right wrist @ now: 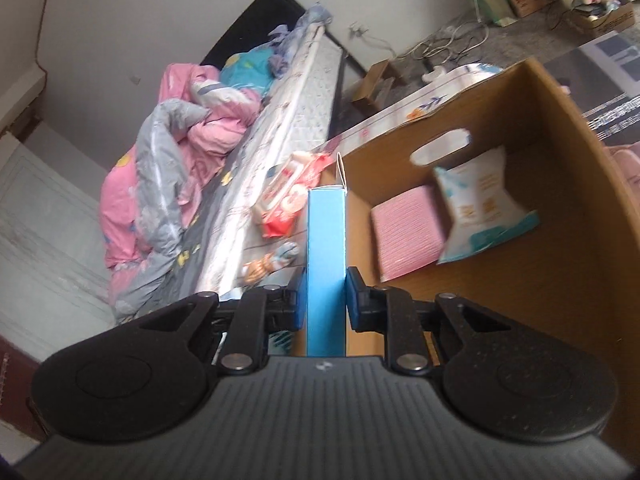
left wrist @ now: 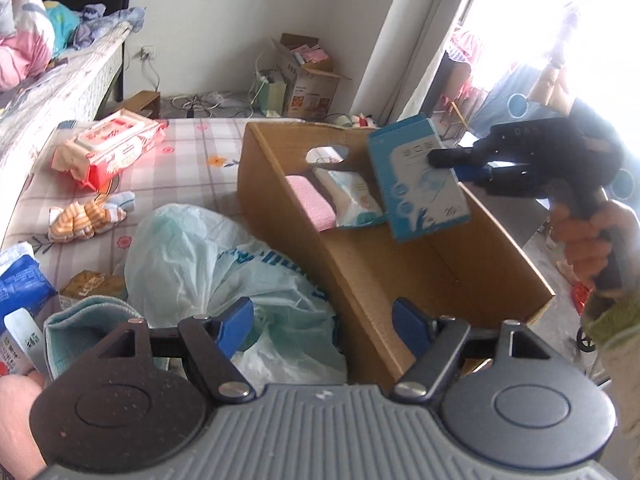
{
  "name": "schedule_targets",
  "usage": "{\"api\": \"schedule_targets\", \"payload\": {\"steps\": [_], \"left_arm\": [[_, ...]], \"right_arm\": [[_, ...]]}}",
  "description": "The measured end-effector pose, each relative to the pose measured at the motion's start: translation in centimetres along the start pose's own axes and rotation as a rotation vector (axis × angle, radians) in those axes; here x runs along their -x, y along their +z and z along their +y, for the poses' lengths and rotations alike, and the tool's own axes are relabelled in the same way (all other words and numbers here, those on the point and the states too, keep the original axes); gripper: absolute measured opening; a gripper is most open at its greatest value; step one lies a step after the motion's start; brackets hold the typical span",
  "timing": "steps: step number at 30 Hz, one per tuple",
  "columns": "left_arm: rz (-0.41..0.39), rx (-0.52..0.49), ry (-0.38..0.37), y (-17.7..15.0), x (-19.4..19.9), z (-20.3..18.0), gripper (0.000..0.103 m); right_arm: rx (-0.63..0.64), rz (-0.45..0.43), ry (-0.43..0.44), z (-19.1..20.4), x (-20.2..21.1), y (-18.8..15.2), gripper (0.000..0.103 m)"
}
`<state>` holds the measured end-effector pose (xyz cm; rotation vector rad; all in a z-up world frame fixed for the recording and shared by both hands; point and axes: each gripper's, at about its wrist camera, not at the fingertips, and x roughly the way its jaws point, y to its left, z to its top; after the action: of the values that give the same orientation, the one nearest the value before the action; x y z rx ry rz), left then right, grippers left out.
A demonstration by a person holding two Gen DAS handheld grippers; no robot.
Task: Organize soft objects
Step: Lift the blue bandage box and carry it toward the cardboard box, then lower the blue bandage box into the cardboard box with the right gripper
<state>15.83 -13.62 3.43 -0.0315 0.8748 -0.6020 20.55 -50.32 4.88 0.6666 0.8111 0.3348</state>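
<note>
My right gripper (right wrist: 325, 296) is shut on a light blue box (right wrist: 326, 256), seen edge-on; in the left wrist view the blue box (left wrist: 420, 184) hangs from the right gripper (left wrist: 452, 166) over the open cardboard box (left wrist: 360, 276). Inside the cardboard box (right wrist: 560, 280) lie a pink pad (left wrist: 312, 200) and a white-teal wipes pack (left wrist: 352, 196); both show in the right wrist view, the pad (right wrist: 408, 232) and the pack (right wrist: 480, 208). My left gripper (left wrist: 324, 324) is open and empty, low over a pale plastic bag (left wrist: 224, 272).
On the checked mattress lie a red wipes pack (left wrist: 112, 148), striped socks (left wrist: 88, 216), a teal cloth (left wrist: 88, 320) and small packets at the left (left wrist: 24, 284). A bed with pink bedding (right wrist: 176, 152) runs alongside. Cartons and cables (left wrist: 308, 76) sit by the far wall.
</note>
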Motion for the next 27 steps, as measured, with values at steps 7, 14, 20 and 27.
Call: {"api": "schedule_targets", "payload": {"steps": [7,14,20,27], "left_arm": [[-0.002,0.041,0.056,0.5,0.0,1.4,0.077],[0.01,0.053,0.074,0.6,-0.5,1.8,0.077],[0.012,0.055,0.066,0.7,-0.7,2.2,0.077],[0.006,0.06,0.056,0.5,-0.6,2.8,0.077]], "right_arm": [[0.058,0.007,-0.18,-5.4,-3.7,4.7,0.018],[0.304,0.038,-0.479,-6.6,-8.9,7.2,0.021],[0.341,-0.013,-0.531,-6.6,-8.4,7.4,0.021],[0.359,0.01,-0.609,-6.0,-7.2,4.3,0.021]]}}
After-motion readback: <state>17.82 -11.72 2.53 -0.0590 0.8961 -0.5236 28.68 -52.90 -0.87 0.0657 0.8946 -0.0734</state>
